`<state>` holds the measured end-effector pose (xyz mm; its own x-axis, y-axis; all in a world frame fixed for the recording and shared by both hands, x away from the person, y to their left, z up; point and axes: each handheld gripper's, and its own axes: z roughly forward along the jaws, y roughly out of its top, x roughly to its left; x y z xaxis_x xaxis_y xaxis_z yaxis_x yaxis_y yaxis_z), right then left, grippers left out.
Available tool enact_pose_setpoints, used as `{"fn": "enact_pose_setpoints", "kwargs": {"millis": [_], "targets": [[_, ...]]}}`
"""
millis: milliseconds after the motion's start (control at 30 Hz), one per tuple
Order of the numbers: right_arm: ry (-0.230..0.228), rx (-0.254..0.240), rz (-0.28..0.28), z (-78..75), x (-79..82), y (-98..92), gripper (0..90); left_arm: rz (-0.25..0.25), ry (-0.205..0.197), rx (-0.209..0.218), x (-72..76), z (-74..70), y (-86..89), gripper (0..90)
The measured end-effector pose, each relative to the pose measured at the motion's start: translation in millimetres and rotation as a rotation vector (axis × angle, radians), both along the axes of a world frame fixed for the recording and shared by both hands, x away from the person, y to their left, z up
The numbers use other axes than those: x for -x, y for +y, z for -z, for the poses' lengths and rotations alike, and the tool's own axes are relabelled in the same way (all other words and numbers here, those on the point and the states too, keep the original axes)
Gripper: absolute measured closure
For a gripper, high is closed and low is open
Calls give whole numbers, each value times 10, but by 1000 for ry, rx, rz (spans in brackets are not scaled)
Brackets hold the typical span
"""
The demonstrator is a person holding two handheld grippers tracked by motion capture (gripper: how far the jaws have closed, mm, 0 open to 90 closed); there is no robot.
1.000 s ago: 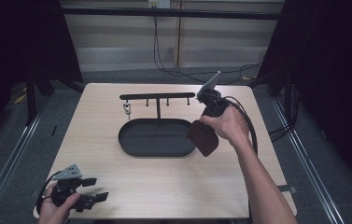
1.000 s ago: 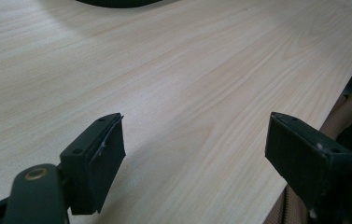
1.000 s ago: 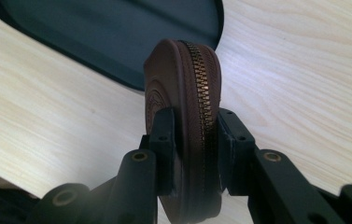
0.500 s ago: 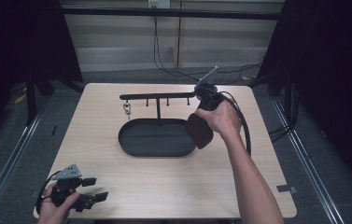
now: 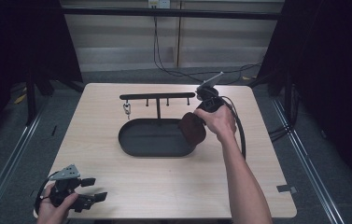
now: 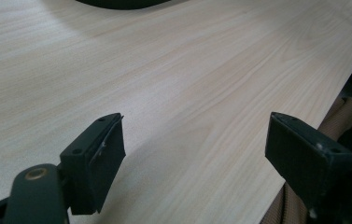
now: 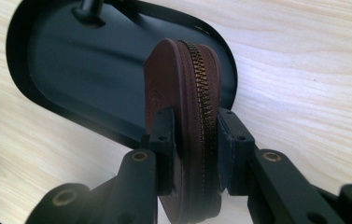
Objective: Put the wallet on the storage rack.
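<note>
Over the wooden table (image 5: 164, 186), grey flooring (image 5: 313, 140) borders dark surroundings.

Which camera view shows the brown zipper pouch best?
The right gripper view: the brown zipper pouch sits close between the jaws, its zipper plain. The high view shows it small over the tray's right end.

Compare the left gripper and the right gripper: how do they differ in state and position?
The left gripper has its jaws wide apart with nothing between them; the right gripper is clamped on a round brown leather zip pouch. The left one sits low at the near left corner of the light wooden table; the right one holds the pouch at the right end of the black oval tray. Both have black two-jaw fingers and are hand-held.
</note>
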<state>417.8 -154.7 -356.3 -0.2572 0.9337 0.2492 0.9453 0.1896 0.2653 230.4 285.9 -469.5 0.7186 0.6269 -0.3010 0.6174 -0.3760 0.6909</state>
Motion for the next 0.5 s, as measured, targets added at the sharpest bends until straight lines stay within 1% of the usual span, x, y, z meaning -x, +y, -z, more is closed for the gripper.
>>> {"fn": "enact_pose_setpoints", "kwargs": {"millis": [67,100,233,300,367,500], "targets": [[1,-34,1,32,-1,-4,708,0,-3,-5,2,-2,-4,196],[-4,-47,10,47,-1,-12,708,1,-3,-7,2,-3,-4,196],[-15,-91,32,122,0,-45,709,-3,-8,-2,6,-6,1,197],[-12,-116,44,177,0,-57,709,-2,-5,-4,2,-4,5,197],[-24,-121,64,217,-2,-59,709,-2,-5,-4,2,-3,2,197],[-28,-142,81,316,-15,-41,709,-3,-5,-4,4,-3,1,196]]}}
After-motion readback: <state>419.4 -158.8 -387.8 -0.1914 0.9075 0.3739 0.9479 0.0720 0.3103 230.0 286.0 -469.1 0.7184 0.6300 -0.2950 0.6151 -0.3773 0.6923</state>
